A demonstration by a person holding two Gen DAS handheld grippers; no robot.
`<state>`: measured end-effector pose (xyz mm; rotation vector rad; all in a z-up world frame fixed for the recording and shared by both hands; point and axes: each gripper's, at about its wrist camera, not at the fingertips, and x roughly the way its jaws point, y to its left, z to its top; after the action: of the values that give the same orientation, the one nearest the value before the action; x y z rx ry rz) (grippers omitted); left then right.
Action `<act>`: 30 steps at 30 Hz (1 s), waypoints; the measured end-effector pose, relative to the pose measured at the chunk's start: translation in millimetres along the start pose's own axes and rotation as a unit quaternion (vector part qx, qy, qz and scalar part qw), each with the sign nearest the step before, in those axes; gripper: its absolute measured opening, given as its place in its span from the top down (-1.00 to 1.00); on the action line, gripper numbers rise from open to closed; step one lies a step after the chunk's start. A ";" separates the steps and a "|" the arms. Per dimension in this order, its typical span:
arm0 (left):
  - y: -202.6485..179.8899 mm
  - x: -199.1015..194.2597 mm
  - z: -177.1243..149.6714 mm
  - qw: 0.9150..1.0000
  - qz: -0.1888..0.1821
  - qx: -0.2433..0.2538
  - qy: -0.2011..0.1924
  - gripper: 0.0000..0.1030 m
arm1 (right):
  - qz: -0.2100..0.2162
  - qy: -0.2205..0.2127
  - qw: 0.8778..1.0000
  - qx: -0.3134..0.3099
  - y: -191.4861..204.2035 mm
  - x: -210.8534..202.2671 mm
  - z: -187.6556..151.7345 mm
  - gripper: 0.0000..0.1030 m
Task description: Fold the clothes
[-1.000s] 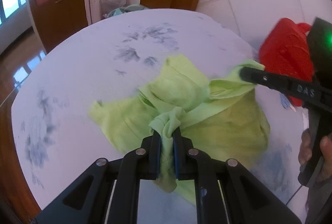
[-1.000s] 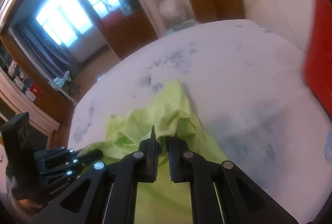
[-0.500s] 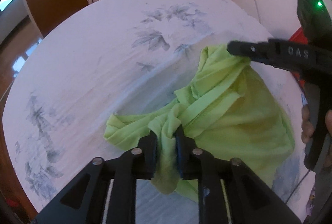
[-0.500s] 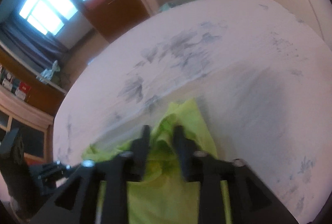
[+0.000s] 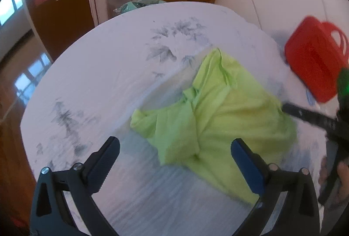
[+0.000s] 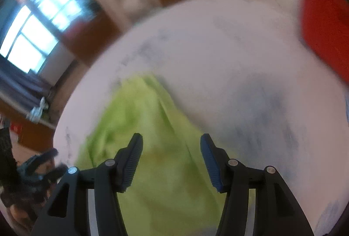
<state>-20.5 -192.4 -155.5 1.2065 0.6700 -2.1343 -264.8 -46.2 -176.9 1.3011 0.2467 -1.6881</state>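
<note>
Garment: lime-green cloth (image 5: 220, 118) lies crumpled on the white leaf-printed sheet (image 5: 104, 74), long axis running from near edge to its far pointed corner (toward the red basket (image 5: 314, 59) side).
Left gripper (image 5: 174, 155): jaws just opened wide, released, cloth below.
Right gripper (image 6: 171, 159): jaws just been opening, apart, gripping nothing.

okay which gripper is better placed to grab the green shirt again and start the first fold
Left, probably. The left gripper is open, its fingers straddling a bunched edge of the green shirt. The right gripper, also open, hangs over flat cloth, with no edge clearly between its fingers in that blurred view.
</note>
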 end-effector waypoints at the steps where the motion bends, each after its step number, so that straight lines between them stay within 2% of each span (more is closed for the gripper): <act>1: -3.1 0.8 -1.5 1.000 0.000 0.013 0.003 -1.00 | -0.005 0.002 1.000 0.016 -5.2 -4.8 -13.9 -0.06; 5: -17.6 10.5 -2.2 0.997 -0.004 0.079 0.013 -1.00 | -0.020 0.001 0.996 0.086 -14.5 -25.5 -66.9 -0.06; 10: -24.2 36.4 10.3 0.986 -0.005 0.168 0.020 -1.00 | -0.044 0.005 0.987 0.152 -7.2 -36.8 -115.9 -0.06; 14: -20.5 51.8 31.9 0.975 -0.042 0.216 0.031 -0.93 | -0.060 -0.003 0.976 0.209 12.4 -29.9 -135.7 -0.06; 15: -20.9 57.0 36.0 0.972 -0.049 0.228 0.035 -0.86 | -0.067 -0.006 0.973 0.220 19.5 -27.2 -137.4 -0.06; 17: -22.2 69.4 41.8 0.965 -0.060 0.250 0.046 -0.53 | -0.085 -0.014 0.968 0.237 33.5 -21.4 -139.1 -0.06; 19: -20.9 81.3 44.2 0.961 -0.072 0.261 0.064 -0.05 | -0.095 -0.016 0.964 0.247 45.9 -11.9 -139.2 -0.06; 21: -19.5 93.2 46.6 0.955 -0.084 0.271 0.083 0.23 | -0.105 -0.005 0.963 0.250 55.2 -0.9 -138.2 0.11; 22: -16.1 96.8 48.3 0.953 -0.093 0.273 0.089 0.26 | -0.120 0.006 0.960 0.252 57.9 4.3 -138.6 0.29; 24: -3.4 98.9 53.5 0.952 -0.105 0.272 0.092 0.28 | -0.144 0.012 0.955 0.257 61.1 5.8 -142.3 0.36; 25: 6.4 99.7 59.1 0.954 -0.102 0.266 0.094 0.28 | -0.145 0.011 0.952 0.270 58.7 3.1 -147.3 0.40; 28: 34.8 103.0 77.2 0.957 -0.137 0.217 0.136 0.18 | -0.133 0.007 0.941 0.311 47.9 -7.5 -163.3 0.44; 30: 37.9 93.7 86.2 0.955 -0.145 0.220 0.138 0.11 | -0.127 0.003 0.935 0.332 42.1 -16.3 -171.7 0.44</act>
<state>-82.6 -299.8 -203.0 1.7639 0.5248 -2.4680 -122.9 52.1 -218.6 1.8240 -0.1854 -2.0858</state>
